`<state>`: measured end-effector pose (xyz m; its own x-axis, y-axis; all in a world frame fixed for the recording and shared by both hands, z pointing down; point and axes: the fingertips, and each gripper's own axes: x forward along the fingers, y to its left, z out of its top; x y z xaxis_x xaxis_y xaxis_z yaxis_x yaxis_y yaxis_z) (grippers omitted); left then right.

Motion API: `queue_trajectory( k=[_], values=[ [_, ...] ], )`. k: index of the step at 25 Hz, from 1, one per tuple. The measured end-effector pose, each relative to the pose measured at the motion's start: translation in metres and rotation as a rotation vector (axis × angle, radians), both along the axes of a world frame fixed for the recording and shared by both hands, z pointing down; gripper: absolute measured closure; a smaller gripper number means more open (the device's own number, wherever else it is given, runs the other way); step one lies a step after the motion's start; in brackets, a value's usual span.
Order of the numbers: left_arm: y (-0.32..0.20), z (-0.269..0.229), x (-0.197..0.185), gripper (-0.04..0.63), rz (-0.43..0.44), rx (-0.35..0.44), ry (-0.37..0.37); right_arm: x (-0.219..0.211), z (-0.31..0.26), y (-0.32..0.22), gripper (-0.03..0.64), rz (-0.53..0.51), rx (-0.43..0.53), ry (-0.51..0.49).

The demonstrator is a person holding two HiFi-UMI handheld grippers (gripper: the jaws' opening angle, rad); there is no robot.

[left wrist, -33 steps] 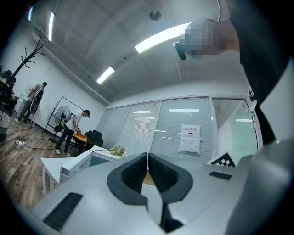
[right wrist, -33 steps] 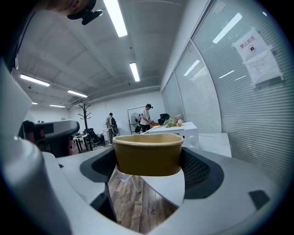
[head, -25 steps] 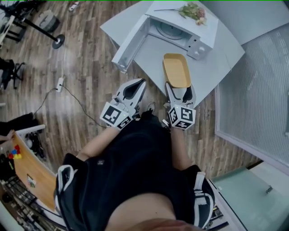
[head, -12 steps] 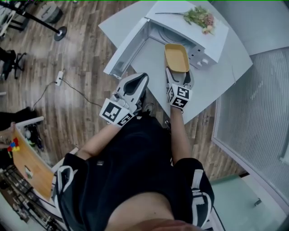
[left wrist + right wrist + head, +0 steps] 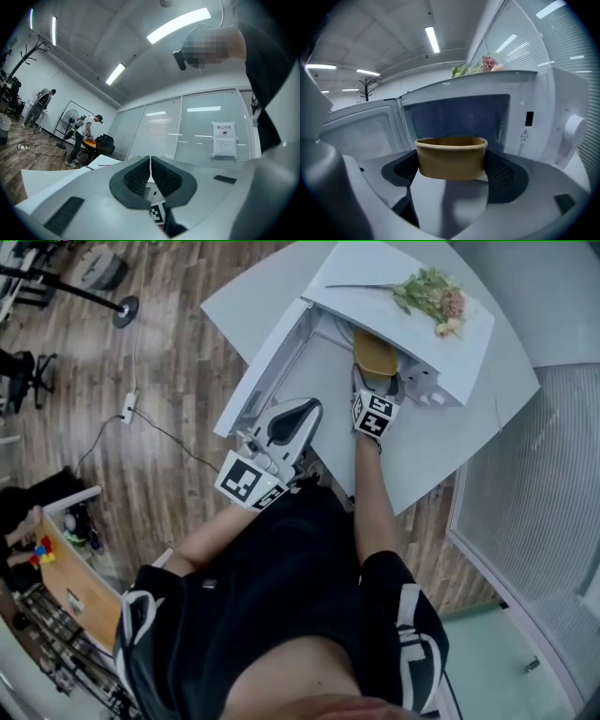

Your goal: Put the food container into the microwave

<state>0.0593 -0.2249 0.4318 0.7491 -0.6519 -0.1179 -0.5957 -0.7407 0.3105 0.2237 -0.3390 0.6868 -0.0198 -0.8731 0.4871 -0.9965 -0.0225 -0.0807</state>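
Note:
A tan paper food container is held between the jaws of my right gripper, which is shut on it. The container's far end reaches into the mouth of the white microwave, whose door stands swung open to the left. The dark cavity lies straight ahead in the right gripper view. My left gripper hangs at the table's near edge, jaws shut on nothing, pointing up and away across the room.
A sprig of flowers lies on top of the microwave. The white table stands on a wood floor; a glass partition is at the right. People stand at a far desk in the left gripper view.
My right gripper has carried the container forward from the open table to the microwave's mouth. The left gripper has drifted slightly forward with it.

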Motion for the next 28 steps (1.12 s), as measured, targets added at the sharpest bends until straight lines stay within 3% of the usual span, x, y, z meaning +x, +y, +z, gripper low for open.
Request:
queue_trajectory(
  k=[10,28],
  values=[
    [-0.043,0.014,0.004,0.566,0.002,-0.034,-0.011,0.012,0.055,-0.057,0.155,0.027,-0.093,0.02],
    [-0.058,0.025,-0.006,0.566,-0.014,-0.057,-0.017,0.017,0.073,-0.1,0.152,0.037,-0.11,0.025]
  ],
)
